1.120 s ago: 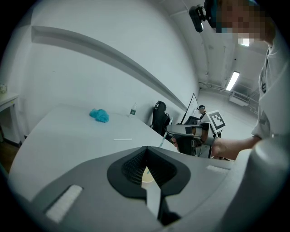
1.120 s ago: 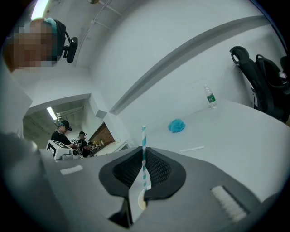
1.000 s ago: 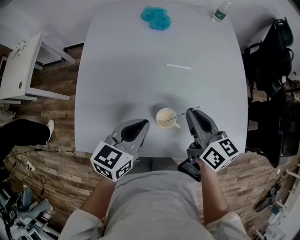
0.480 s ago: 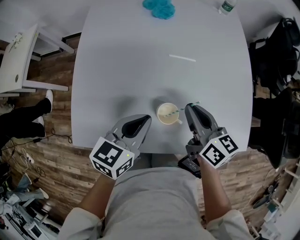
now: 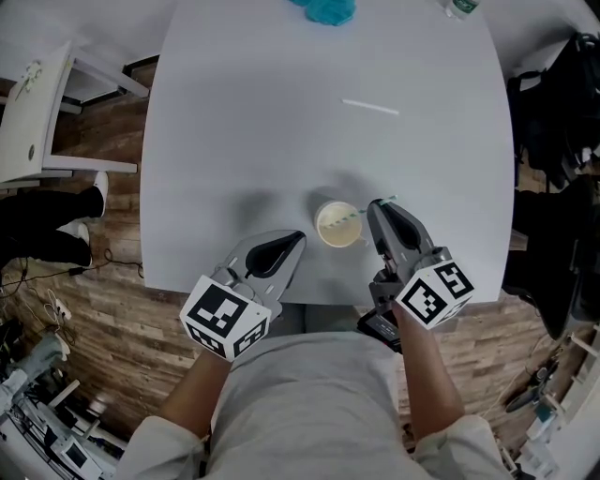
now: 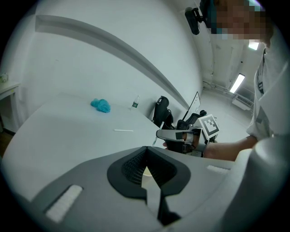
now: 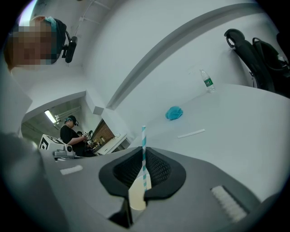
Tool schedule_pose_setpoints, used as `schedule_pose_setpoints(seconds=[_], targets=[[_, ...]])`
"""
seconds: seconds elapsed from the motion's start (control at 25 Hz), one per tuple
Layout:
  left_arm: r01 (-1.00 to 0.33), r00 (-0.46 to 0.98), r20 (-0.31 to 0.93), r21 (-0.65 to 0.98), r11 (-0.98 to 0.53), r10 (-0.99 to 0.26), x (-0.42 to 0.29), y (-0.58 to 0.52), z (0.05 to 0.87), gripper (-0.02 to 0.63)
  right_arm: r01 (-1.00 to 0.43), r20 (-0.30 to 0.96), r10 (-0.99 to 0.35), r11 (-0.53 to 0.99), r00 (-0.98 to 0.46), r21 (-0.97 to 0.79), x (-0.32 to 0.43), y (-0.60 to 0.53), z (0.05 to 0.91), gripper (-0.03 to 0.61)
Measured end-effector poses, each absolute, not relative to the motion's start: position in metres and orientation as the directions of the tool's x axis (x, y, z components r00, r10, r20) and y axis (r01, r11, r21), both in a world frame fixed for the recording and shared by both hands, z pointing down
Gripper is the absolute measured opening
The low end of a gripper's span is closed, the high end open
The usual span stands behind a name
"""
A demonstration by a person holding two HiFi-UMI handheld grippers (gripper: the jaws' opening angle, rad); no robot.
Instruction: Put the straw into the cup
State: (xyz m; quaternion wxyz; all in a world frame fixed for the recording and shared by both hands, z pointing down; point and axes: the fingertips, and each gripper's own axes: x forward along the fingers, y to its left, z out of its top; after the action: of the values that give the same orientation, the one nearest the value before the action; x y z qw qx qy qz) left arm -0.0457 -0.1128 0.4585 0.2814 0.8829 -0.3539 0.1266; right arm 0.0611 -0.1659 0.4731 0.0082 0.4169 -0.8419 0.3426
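Observation:
A cream cup (image 5: 337, 223) stands near the table's front edge. A teal-and-white striped straw (image 5: 359, 212) leans out of it to the right, its lower end inside the cup. My right gripper (image 5: 375, 204) is just right of the cup, shut on the straw's upper part. In the right gripper view the straw (image 7: 144, 154) stands upright between the pads, with the cup (image 7: 136, 195) behind the gap. My left gripper (image 5: 298, 240) rests left of the cup, shut and holding nothing. A sliver of the cup (image 6: 146, 174) shows past its jaws.
A second, white straw (image 5: 370, 107) lies farther back on the white table (image 5: 234, 141). A blue cloth (image 5: 328, 9) and a water bottle (image 5: 459, 7) sit at the far edge. A white side table (image 5: 37, 112) stands left, black bags (image 5: 562, 112) right.
The head view has drifted, so the table sits higher in the picture. My right gripper stands slightly nearer the cup, still on the straw. The left gripper has barely moved.

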Motion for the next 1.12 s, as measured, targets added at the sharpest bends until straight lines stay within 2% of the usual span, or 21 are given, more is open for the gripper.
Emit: schedule_pose_setpoints(seconds=[1.12], targets=[[-0.721,0.693,0.461,0.421,-0.550,-0.555,-0.048,-0.114,0.478,0.015,-0.696,0.339,-0.663,0.396,-0.668,-0.599,0.061,-0.173,0.509,0.031]])
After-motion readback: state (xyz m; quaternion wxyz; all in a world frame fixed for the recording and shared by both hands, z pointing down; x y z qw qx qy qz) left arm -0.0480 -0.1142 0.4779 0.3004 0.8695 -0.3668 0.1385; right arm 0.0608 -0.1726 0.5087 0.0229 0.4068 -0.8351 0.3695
